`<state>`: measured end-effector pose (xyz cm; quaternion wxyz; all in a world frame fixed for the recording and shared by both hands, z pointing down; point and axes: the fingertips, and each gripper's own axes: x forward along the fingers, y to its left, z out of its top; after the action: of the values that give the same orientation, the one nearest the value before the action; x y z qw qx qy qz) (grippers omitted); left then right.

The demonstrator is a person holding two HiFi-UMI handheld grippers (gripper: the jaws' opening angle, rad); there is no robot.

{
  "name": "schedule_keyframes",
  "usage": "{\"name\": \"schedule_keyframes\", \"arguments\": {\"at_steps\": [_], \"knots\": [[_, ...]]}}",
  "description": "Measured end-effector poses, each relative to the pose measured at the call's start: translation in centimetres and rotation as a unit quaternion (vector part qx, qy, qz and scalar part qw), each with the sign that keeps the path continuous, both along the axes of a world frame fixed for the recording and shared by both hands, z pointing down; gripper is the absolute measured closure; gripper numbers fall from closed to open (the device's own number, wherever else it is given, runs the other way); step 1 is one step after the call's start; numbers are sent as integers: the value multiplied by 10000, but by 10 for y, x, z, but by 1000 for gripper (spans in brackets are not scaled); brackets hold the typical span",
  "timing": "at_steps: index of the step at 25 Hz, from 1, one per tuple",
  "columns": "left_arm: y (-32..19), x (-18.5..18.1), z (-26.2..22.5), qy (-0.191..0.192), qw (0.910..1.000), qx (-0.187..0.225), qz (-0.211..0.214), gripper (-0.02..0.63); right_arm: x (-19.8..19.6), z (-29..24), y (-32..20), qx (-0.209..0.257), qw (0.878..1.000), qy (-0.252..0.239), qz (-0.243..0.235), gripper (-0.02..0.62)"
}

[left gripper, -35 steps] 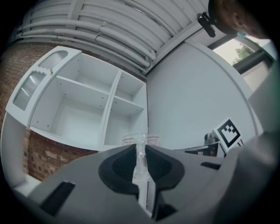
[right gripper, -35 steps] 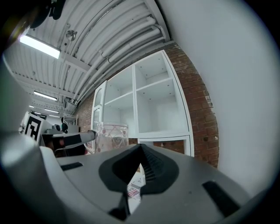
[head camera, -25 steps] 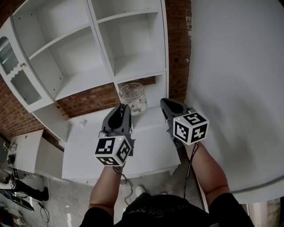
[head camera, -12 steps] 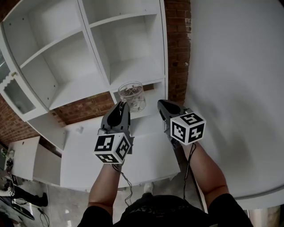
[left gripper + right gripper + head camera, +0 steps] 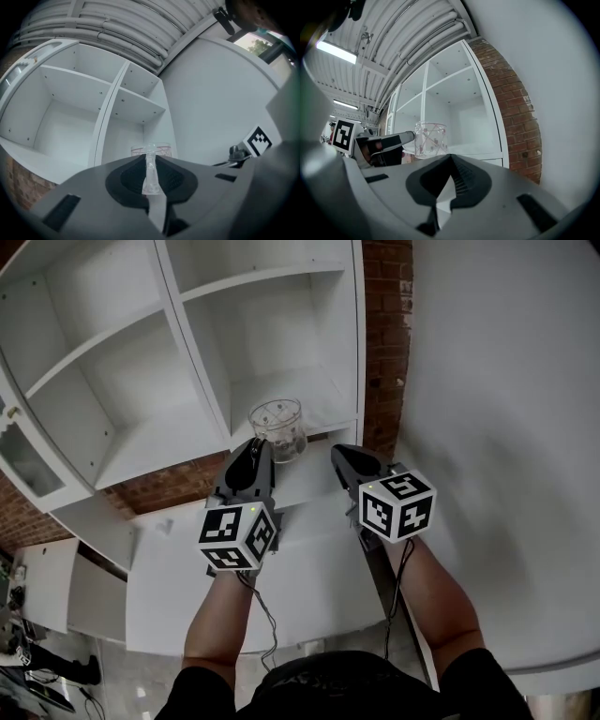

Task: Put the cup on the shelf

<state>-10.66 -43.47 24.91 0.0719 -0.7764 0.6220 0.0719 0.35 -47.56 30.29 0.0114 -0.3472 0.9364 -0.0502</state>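
Step in hand: carry. The cup is in the air and not yet set down. The left gripper [image 5: 255,448] has its jaws clamped on a clear part of the glass cup [image 5: 277,430] (wall or handle, can't tell which). The cup hangs over the far edge of the bench [image 5: 300,568], just in front of the shelf unit's lower right compartment [image 5: 323,397]. It is upright: mouth up, long axis vertical. The right gripper [image 5: 339,454] sits just right of it, jaws together, nothing in them. Next move, as I read it: push farther in over the compartment floor, hold level, lower until the base seats, then release. Mind the divider on the left.
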Motion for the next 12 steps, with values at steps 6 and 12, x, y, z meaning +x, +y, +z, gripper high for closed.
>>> {"name": "schedule_keyframes", "arguments": {"at_steps": [6, 12], "knots": [[-27, 3, -14, 16, 9995, 111, 288, 558, -9, 0, -26, -27, 10000, -4, 54, 595], [-49, -3, -31, -175, 9992, 315, 150, 560, -14, 1, -45, -38, 9999, -28, 98, 595]]}}
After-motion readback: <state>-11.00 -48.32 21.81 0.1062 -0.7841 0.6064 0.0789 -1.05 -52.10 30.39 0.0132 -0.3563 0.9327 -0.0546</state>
